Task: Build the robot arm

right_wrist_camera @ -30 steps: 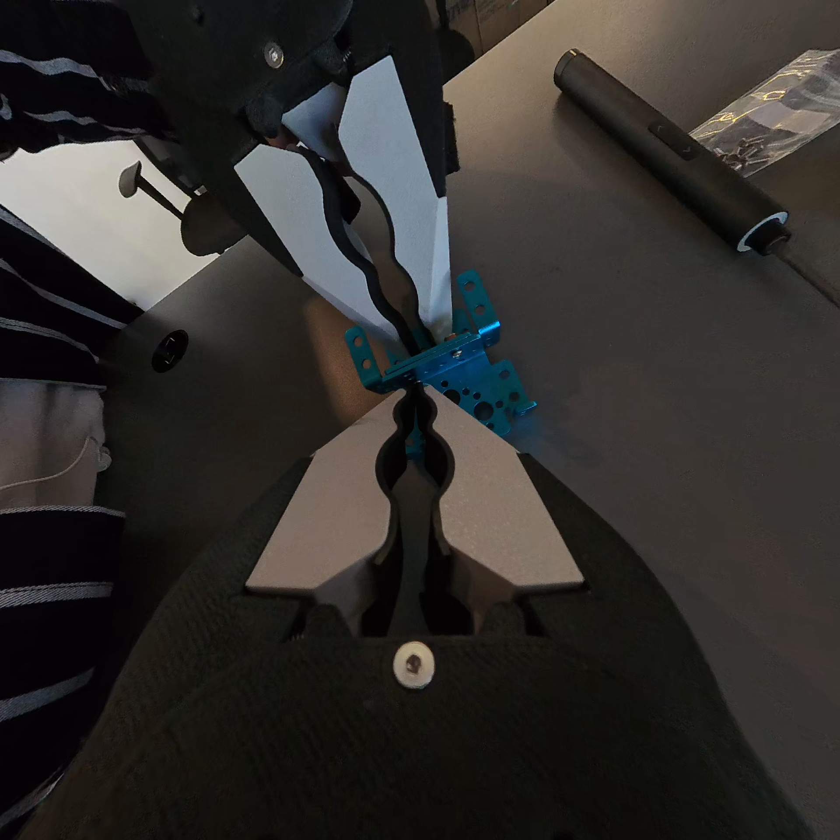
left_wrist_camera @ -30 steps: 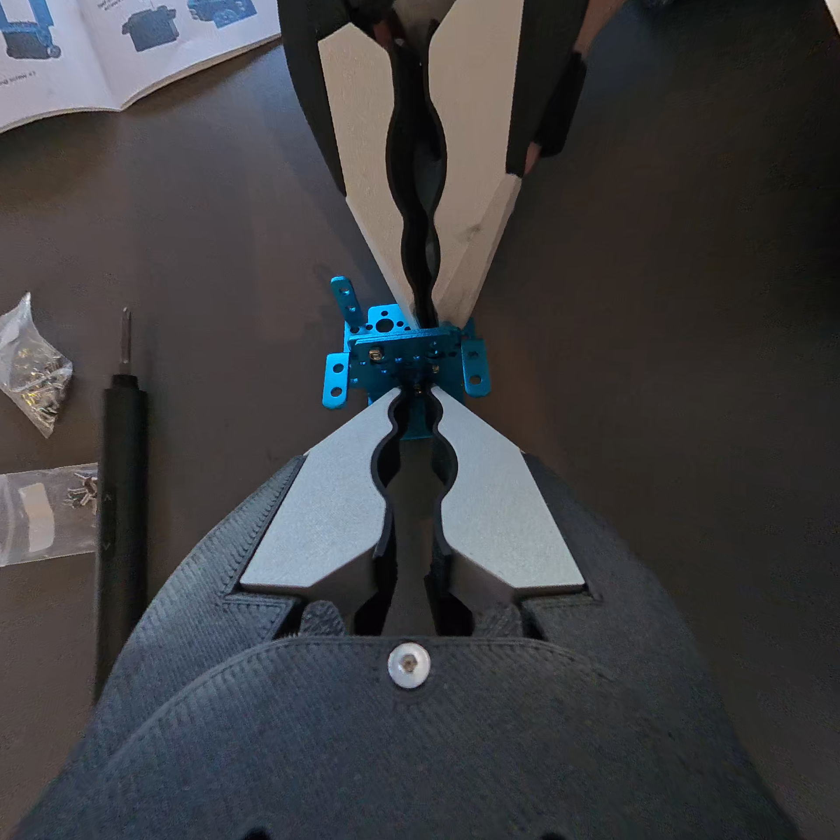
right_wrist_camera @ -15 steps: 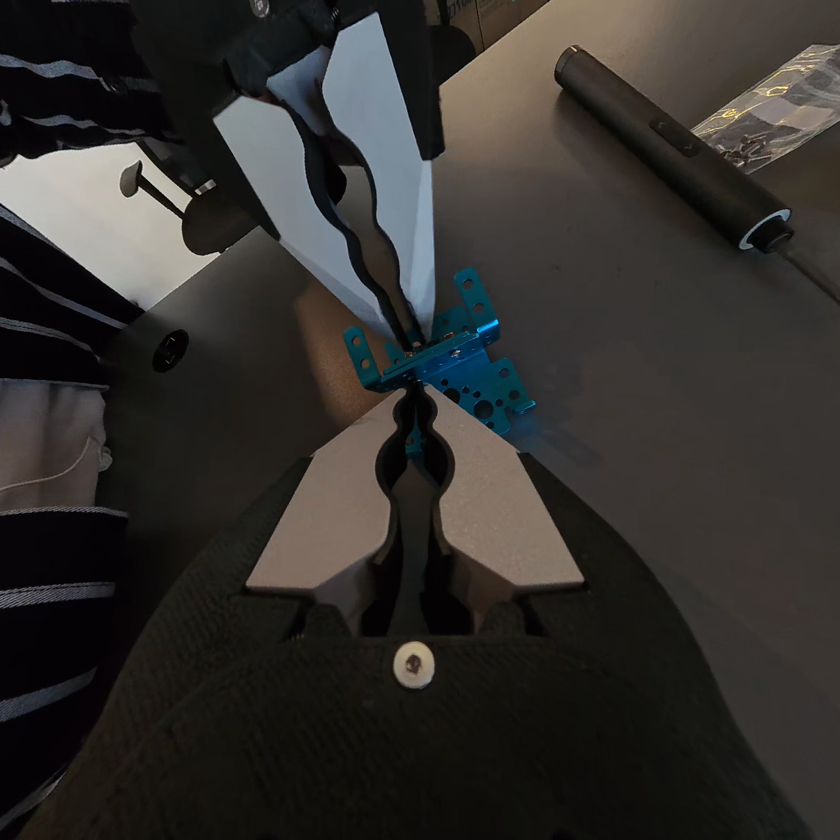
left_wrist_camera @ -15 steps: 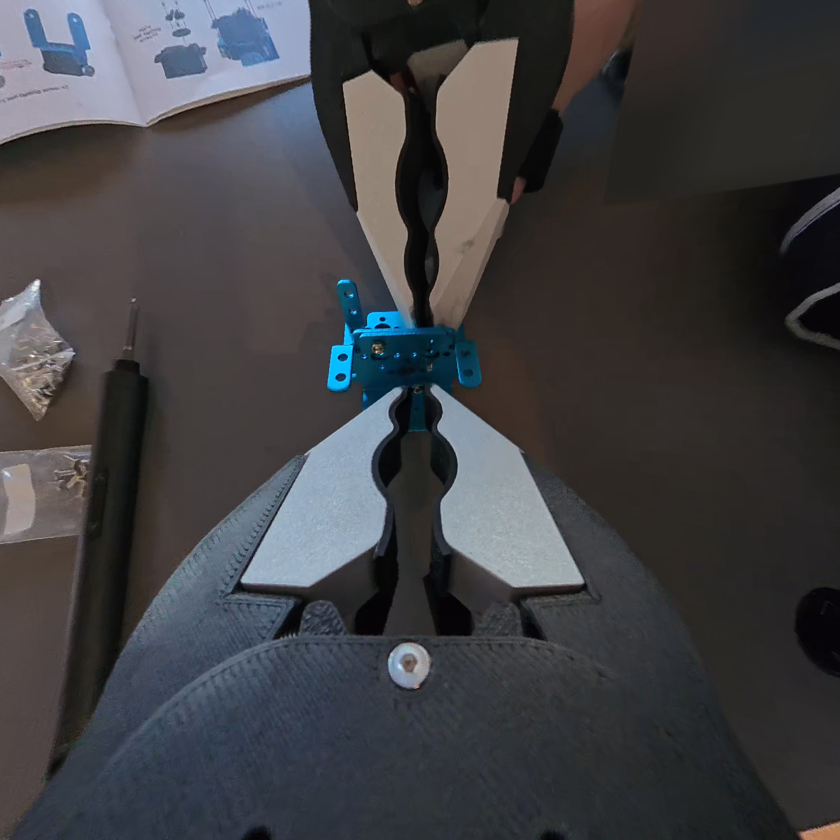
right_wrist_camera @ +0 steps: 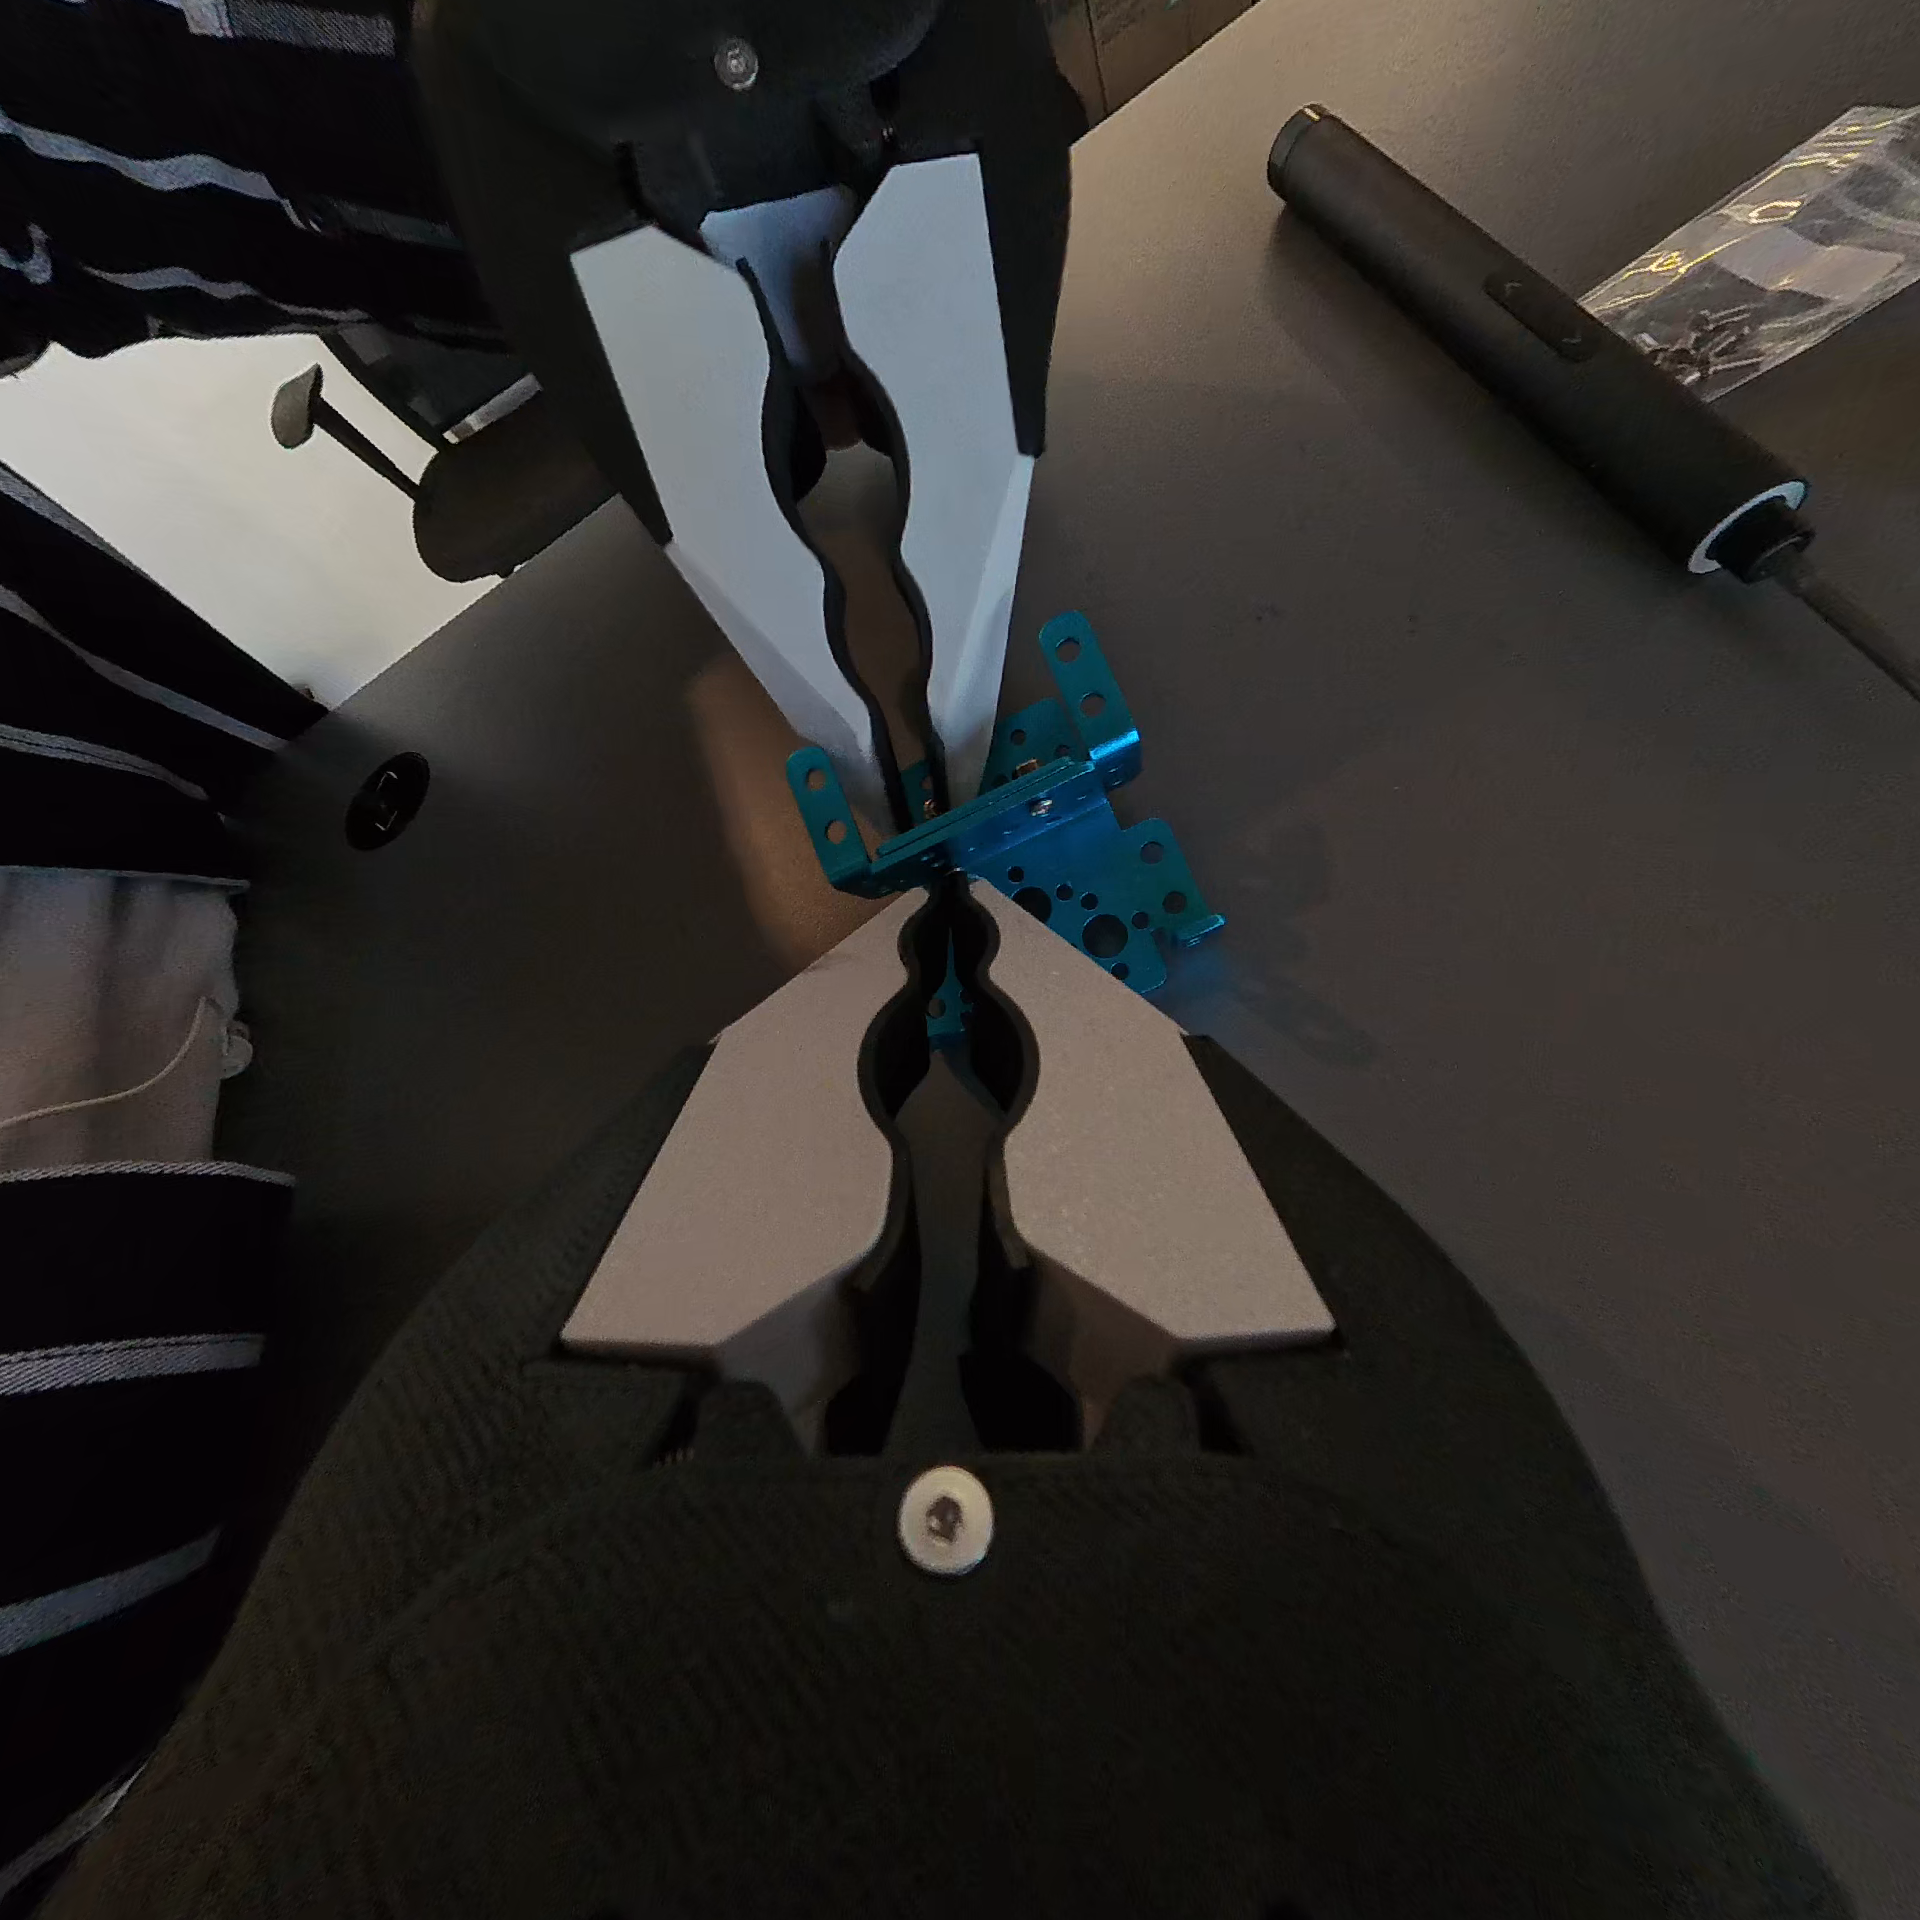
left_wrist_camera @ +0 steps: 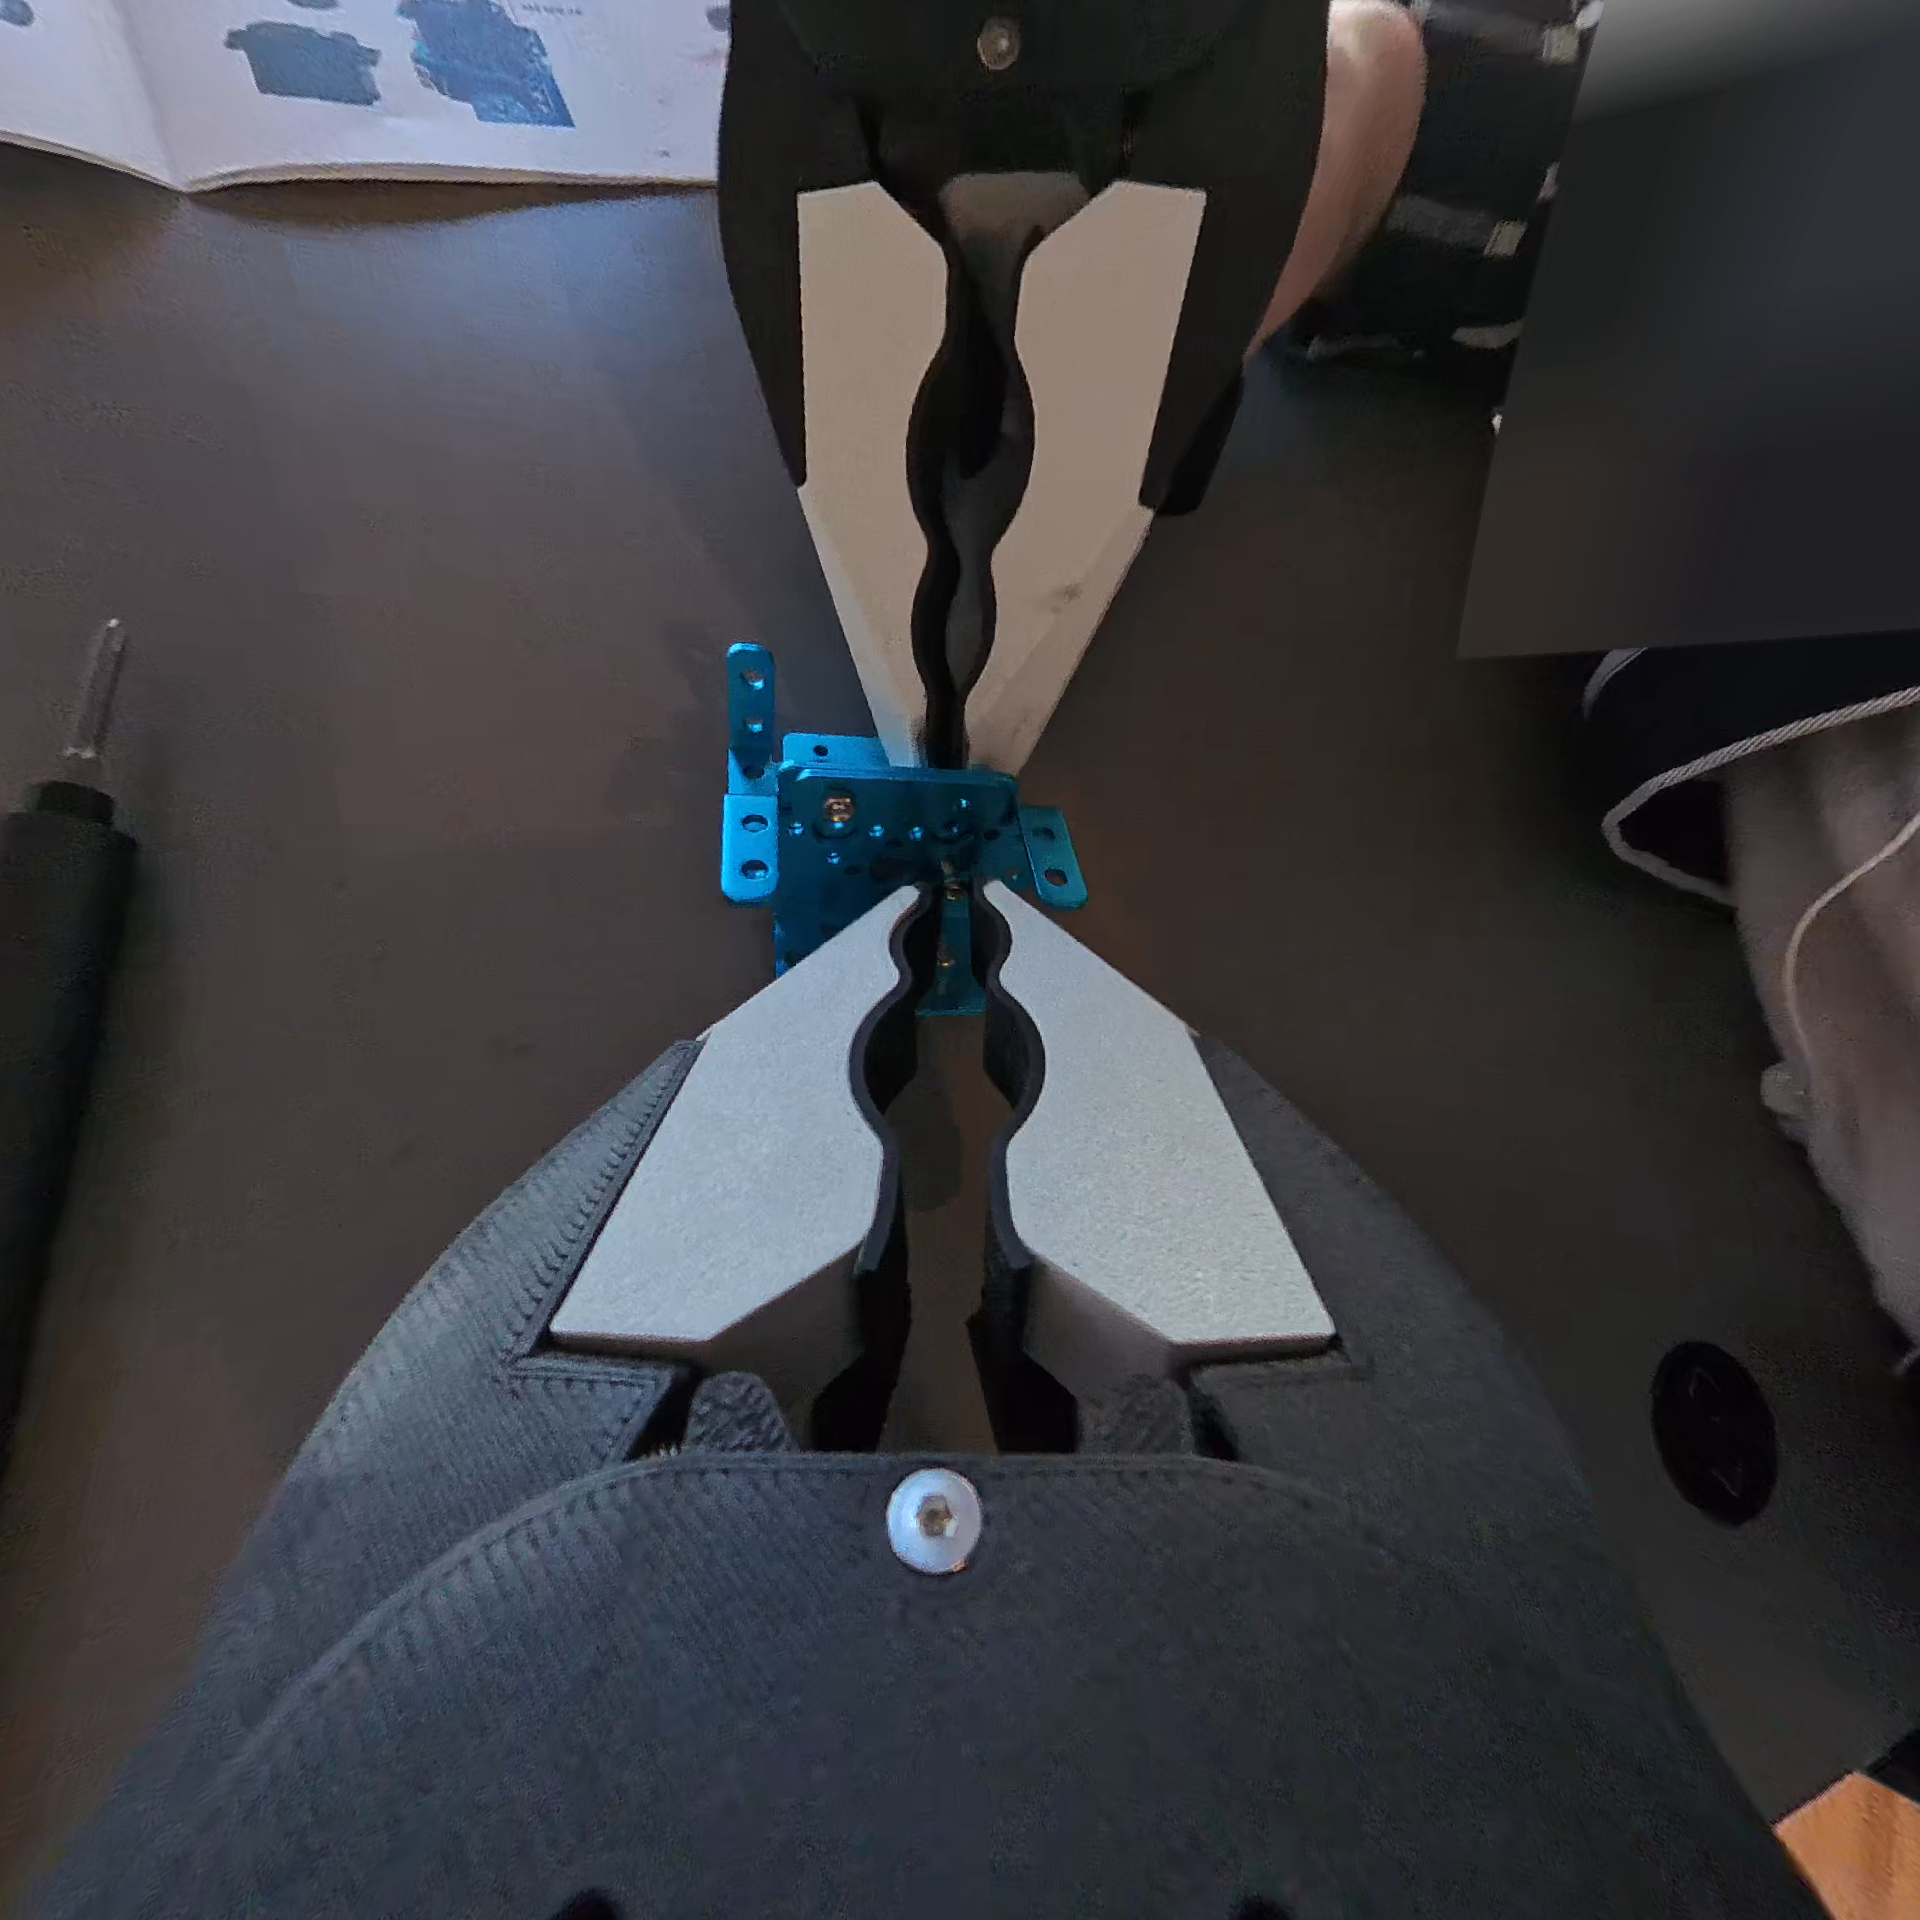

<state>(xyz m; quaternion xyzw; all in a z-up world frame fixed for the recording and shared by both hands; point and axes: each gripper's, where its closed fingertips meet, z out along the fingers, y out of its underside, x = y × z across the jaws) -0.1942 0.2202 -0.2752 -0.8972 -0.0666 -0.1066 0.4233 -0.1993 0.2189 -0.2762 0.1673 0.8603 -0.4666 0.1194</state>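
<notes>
Both claws (left_wrist_camera: 951, 894) (right_wrist_camera: 948, 896) pinch blue bracket (left_wrist_camera: 894, 831) near table (left_wrist_camera: 416, 623) edge.

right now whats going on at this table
A person is working two handheld grippers on a small blue metal bracket assembly on a dark table. The left gripper and the right gripper face each other, each shut on an opposite edge of the bracket. A black electric screwdriver and a clear bag of screws lie off to the side, an open instruction booklet beyond.
</notes>
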